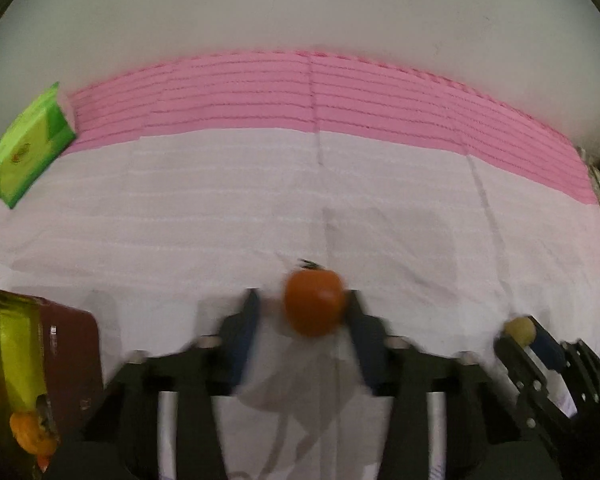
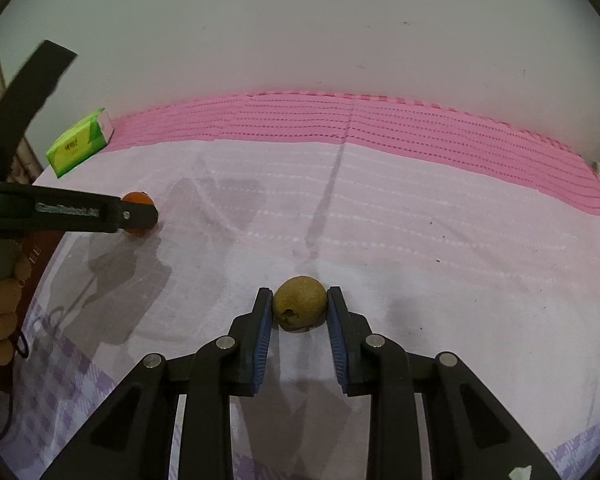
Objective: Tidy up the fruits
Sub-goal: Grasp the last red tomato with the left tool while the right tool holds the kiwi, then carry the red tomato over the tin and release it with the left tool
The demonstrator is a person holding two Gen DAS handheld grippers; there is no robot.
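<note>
An orange persimmon (image 1: pixel 314 302) with a dark leafy top lies on the pale cloth between my left gripper's fingers, against the right one, with a gap to the left one. My left gripper (image 1: pixel 302 308) is open and blurred. From the right wrist view the same persimmon (image 2: pixel 139 213) shows behind the left gripper's finger (image 2: pixel 100 212). A brownish-green round fruit (image 2: pixel 299 303) sits between the blue pads of my right gripper (image 2: pixel 299 306), which is closed against both its sides. That fruit (image 1: pixel 521 330) also shows at the right of the left wrist view.
A green tissue pack (image 1: pixel 28 146) (image 2: pixel 80 142) lies at the far left by the pink cloth band (image 1: pixel 312 96). A dark red box (image 1: pixel 70 360) with several orange fruits (image 1: pixel 32 434) stands at the left edge. A white wall rises behind the table.
</note>
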